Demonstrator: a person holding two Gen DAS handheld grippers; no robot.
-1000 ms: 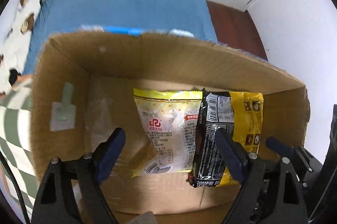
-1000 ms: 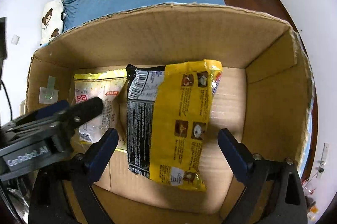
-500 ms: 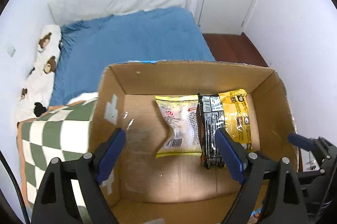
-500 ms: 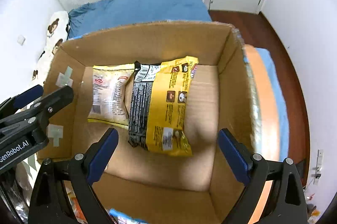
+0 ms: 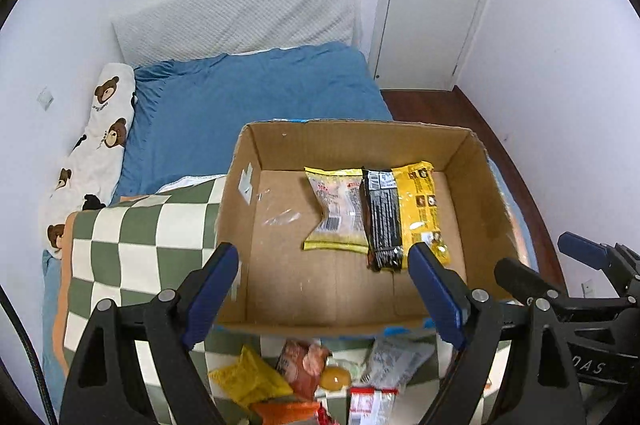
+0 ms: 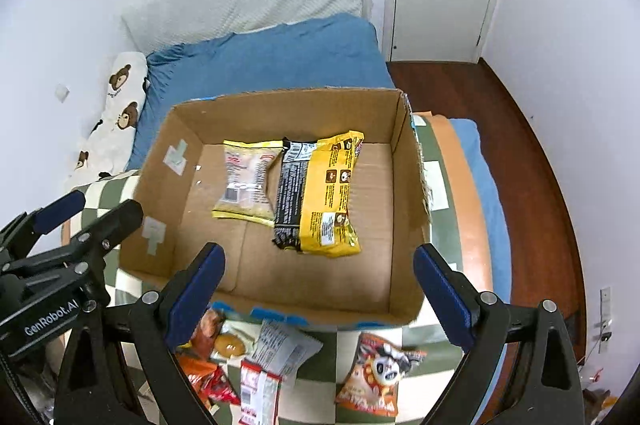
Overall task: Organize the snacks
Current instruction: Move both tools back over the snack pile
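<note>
Cardboard box (image 5: 476, 185) on checkered blanket (image 5: 132, 237) on bed. Inside, flat on floor: clear-yellow pack (image 5: 336, 211) touching black-yellow pack (image 5: 404, 213) (side by side, toward far wall). Loose snacks (image 6: 376, 369) on blanket just beside box's near wall. Left gripper (image 5: 324, 291) spread wide, nothing btwn jaws. Right gripper (image 6: 318, 295) also spread, empty, above near wall.

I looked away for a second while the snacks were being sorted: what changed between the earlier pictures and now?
Both grippers, the left gripper and right gripper, pulled up and back out of the brown cardboard box, open and empty throughout. Loose snack packets in front of the box came into view. The pale yellow packet and yellow-and-black packet stayed side by side inside.
</note>
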